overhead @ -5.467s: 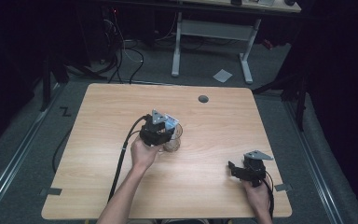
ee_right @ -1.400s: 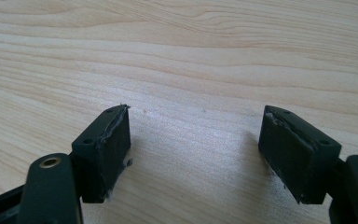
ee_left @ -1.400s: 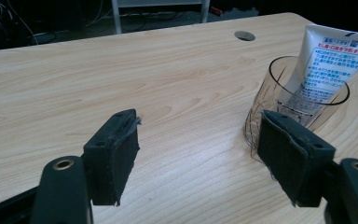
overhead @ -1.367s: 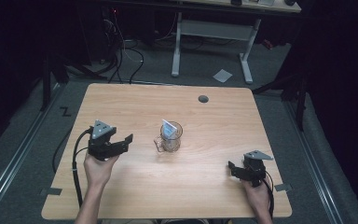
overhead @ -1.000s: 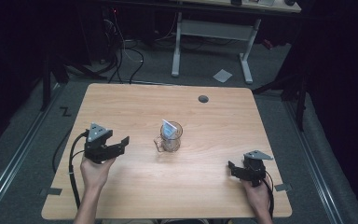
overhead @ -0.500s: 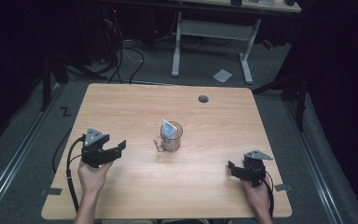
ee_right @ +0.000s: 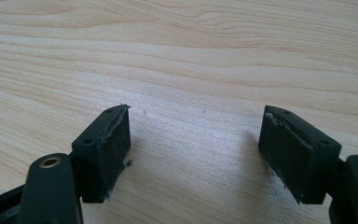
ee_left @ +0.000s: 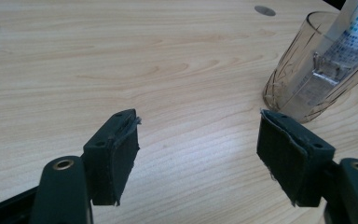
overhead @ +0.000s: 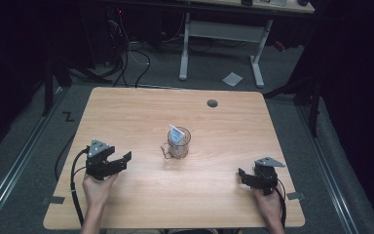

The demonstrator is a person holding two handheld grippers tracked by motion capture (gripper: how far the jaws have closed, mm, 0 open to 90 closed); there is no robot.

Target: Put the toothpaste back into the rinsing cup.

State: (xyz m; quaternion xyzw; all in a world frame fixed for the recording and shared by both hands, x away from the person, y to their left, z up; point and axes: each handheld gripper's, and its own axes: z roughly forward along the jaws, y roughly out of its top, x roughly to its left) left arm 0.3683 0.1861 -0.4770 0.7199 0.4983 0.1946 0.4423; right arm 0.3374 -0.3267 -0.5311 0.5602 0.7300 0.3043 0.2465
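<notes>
I am holding my 2 grippers low over the near part of the wooden table (overhead: 141, 204), one in each hand. My left gripper (overhead: 121, 161) is sitting near the table's left edge, its grey three-cornered plate (overhead: 99, 147) on top and its black cable (overhead: 75, 195) looping back past my left hand (overhead: 96, 187) toward the near edge. In the left gripper view its jaws are standing wide apart with nothing between them, only bare wood grain showing in the gap. My right gripper (overhead: 243, 175) is resting near the near right corner, my right hand (overhead: 268, 204) behind it, and in the right gripper view its jaws are likewise spread wide and gripping nothing, hovering just over the tabletop.

Farther out, near the middle of the table and well apart from both grippers, a clear glass mug (overhead: 177, 145) is standing upright with its handle (overhead: 165, 147) turned toward my left side. A white packet with blue print (overhead: 176, 133) is leaning inside it, its top poking above the rim. In the left gripper view the mug (ee_left: 307, 79) is showing ahead and to the right of the jaws.

Beyond the mug, a small round dark grommet (overhead: 212, 103) is sitting in the tabletop near the far edge
</notes>
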